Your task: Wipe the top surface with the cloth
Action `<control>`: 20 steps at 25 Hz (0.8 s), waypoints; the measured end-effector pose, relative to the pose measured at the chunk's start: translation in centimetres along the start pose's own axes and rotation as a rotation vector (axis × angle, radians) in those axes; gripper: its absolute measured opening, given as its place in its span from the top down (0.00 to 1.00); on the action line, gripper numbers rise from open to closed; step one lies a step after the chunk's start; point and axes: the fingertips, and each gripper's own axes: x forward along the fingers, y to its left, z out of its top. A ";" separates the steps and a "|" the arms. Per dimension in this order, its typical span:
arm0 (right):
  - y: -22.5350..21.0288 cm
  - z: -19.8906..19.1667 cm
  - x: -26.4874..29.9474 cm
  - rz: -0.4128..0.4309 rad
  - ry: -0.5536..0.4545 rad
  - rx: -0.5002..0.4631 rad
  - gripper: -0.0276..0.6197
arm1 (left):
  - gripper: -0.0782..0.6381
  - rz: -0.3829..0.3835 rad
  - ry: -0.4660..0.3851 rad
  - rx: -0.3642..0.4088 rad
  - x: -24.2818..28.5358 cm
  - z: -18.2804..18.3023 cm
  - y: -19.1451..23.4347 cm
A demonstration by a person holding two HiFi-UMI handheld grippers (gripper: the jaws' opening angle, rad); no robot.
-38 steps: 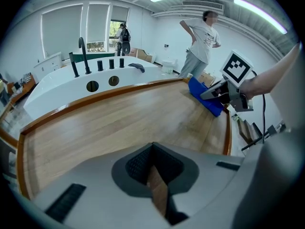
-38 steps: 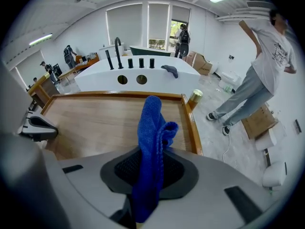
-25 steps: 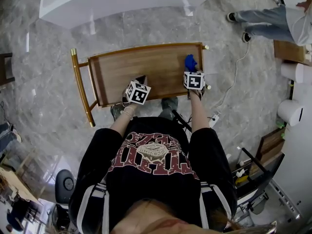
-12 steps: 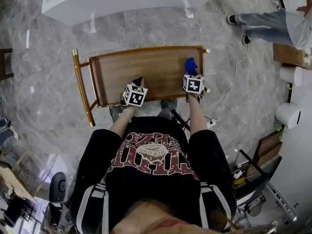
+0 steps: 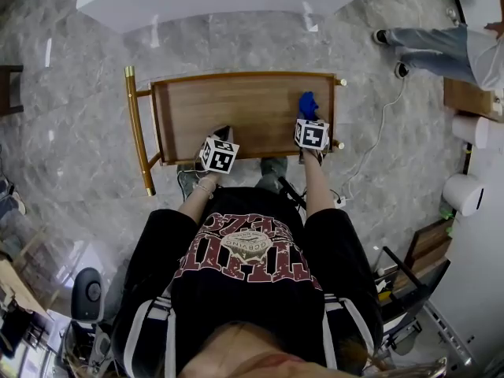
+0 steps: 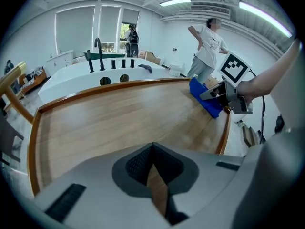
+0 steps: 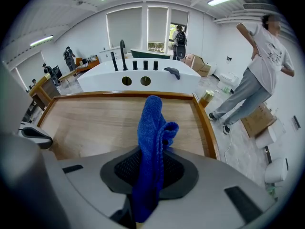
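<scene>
Blue cloth [image 7: 151, 142] is pinched between the fingers of the right gripper [image 7: 151, 171], which are closed on its lower part so that the free end sticks out forward in a folded bunch; from the head view the cloth [image 5: 307, 103] sits at the right end of the wooden trolley top [image 5: 228, 109], close to the raised rim on that side, with the right gripper [image 5: 309, 120] just behind it towards the person. In the left gripper view the cloth [image 6: 206, 99] appears to rest on the wood beside the right rim, though actual contact is hard to confirm.

The left gripper [image 5: 223, 135] hovers over the near edge of the top, left of centre; its fingers are drawn together with nothing between them, only wood grain showing through the slit [image 6: 153, 171].

What matters for the wipe: the top's long axis runs left to right across the person, and nearly all its bare surface [image 7: 95, 123] lies to the left of the cloth and slightly beyond it; so the stroke probably has to travel leftward along that axis, away from the right rim. The right gripper is the only one holding the cloth and is right at the starting corner; the left gripper stands in that path near the front edge and may need to stay clear.
</scene>
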 end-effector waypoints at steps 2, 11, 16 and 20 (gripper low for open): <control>0.5 -0.1 0.0 0.002 -0.002 -0.002 0.82 | 0.82 0.004 -0.003 -0.007 -0.2 -0.3 0.2; 3.3 0.3 0.1 0.029 -0.005 -0.033 0.82 | 0.82 0.030 -0.007 -0.027 -1.4 -1.3 1.3; 4.4 0.2 0.1 0.036 -0.017 -0.003 0.82 | 0.82 0.047 -0.009 -0.049 -2.2 -2.5 2.1; 5.1 0.2 0.1 0.035 -0.013 -0.008 0.82 | 0.82 0.061 -0.006 -0.069 -2.8 -3.6 2.8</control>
